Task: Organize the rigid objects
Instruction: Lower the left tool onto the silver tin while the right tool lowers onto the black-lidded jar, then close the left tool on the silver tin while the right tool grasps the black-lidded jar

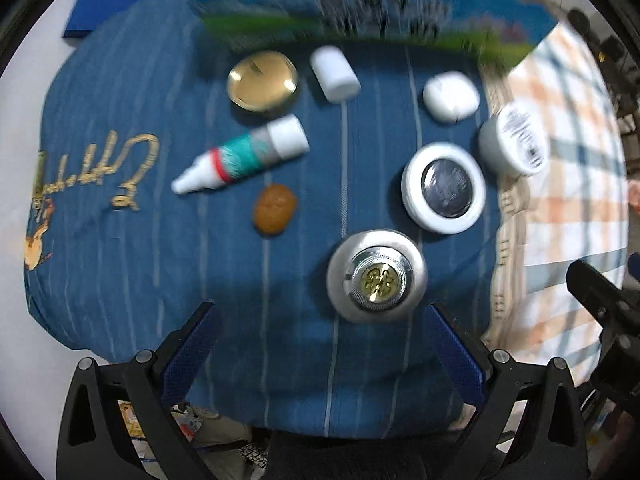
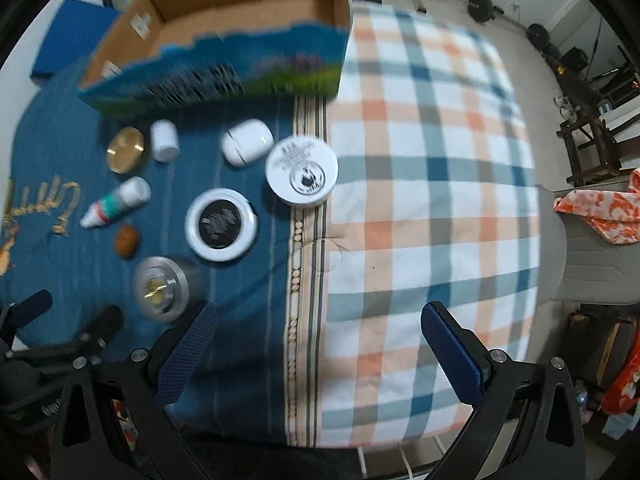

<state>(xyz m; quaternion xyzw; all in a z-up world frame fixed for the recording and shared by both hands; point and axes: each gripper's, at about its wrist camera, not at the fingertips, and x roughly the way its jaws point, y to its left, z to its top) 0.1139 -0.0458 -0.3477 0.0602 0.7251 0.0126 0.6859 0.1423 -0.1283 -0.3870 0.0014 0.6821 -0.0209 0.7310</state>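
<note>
Beside jars (image 2: 222, 224), bare checked blanket (image 2: 432, 208).

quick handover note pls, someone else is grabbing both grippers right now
Left hand-held gripper: open, empty, over the blue cloth.
Right hand-held gripper: open, empty, where blue cloth meets plaid blanket.
On the blue cloth: round gold tin, white cylinder cap, white rounded case, white dropper bottle with teal label, small brown oval piece, white-rimmed jar with dark lid, silver jar with gold emblem. A white printed-lid jar lies at the cloth's edge.
Done: nothing; open cardboard box looks empty.
Left: all eight items, presumably into the box.
</note>
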